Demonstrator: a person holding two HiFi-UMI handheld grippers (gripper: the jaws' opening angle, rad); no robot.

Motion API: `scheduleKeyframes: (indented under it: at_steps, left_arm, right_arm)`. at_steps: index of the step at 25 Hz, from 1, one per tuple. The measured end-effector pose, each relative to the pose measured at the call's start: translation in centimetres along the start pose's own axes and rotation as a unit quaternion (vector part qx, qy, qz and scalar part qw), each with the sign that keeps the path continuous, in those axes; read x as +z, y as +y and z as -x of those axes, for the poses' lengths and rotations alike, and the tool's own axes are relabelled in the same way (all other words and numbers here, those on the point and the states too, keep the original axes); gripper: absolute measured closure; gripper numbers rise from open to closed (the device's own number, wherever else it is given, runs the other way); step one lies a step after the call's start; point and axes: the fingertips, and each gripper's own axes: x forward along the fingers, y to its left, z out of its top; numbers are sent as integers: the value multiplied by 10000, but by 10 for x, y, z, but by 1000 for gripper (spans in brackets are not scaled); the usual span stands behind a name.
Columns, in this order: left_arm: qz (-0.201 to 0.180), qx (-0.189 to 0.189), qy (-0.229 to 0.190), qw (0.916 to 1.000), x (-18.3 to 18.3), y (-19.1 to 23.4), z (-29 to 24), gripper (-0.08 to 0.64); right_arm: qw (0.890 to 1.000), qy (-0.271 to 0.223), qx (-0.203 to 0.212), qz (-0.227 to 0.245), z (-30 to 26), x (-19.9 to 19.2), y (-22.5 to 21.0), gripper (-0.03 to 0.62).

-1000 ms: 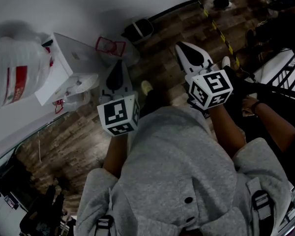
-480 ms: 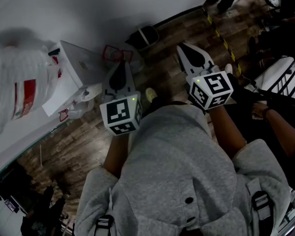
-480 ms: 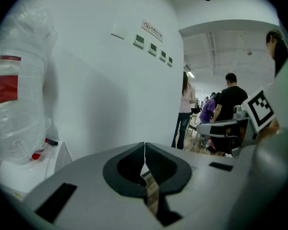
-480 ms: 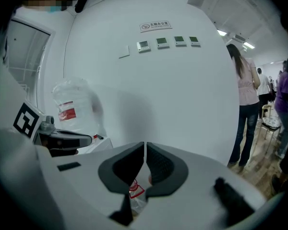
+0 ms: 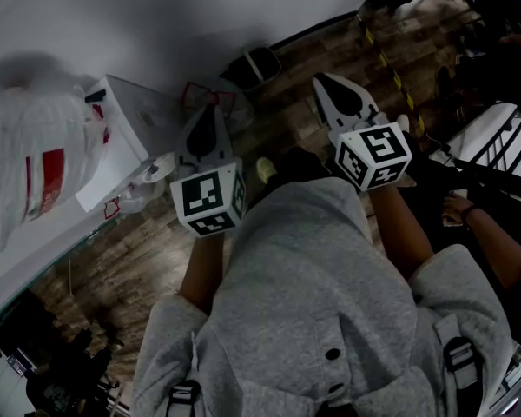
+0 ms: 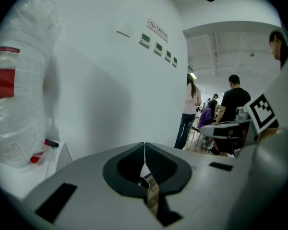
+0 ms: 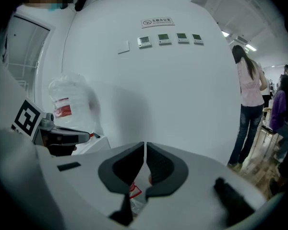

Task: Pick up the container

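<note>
Found the left gripper clenched on nothing, its dark pads meeting along one thin seam. Read the same of the right gripper: shut, empty, pads pressed together.

Made out the container, clear with a red-edged label, on the wood floor at the foot of the white wall. Lost its near edge behind the left gripper's tip. Through the gap under the right gripper's pads caught only a sliver of red-printed plastic; could not tell whether it belonged to the same container.

To the left, noted a white box and on it a clear bag with a red band, cut off by the picture's edge. Could not sort out the crumpled plastic pieces beside the box. Further along the wall, saw a dark thing too dim to name.

Lost much of the near floor under a grey hooded top. At the right edge, saw a forearm cut short by the frame. Beyond the grippers, saw people standing, small and turned away.
</note>
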Motion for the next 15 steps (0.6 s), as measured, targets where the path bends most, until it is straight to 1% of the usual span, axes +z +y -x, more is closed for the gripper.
scheduleKeyframes:
  at_steps: [5, 8, 12, 15]
  left_arm:
    - [80, 80, 55, 9999, -2, 9, -11, 541]
    - [122, 186, 107, 9997, -1, 14, -22, 541]
    - [219, 431, 196, 9986, 2, 28, -46, 541]
    - [323, 701, 269, 9967, 6, 41, -67, 541]
  right_arm:
    - [9998, 132, 51, 165, -15, -1, -4, 558]
    - [9993, 253, 177, 223, -31, -2, -10, 558]
    - [9980, 421, 384, 273, -66, -1, -24, 558]
    - [9960, 555, 616, 348, -97, 3, -37, 558]
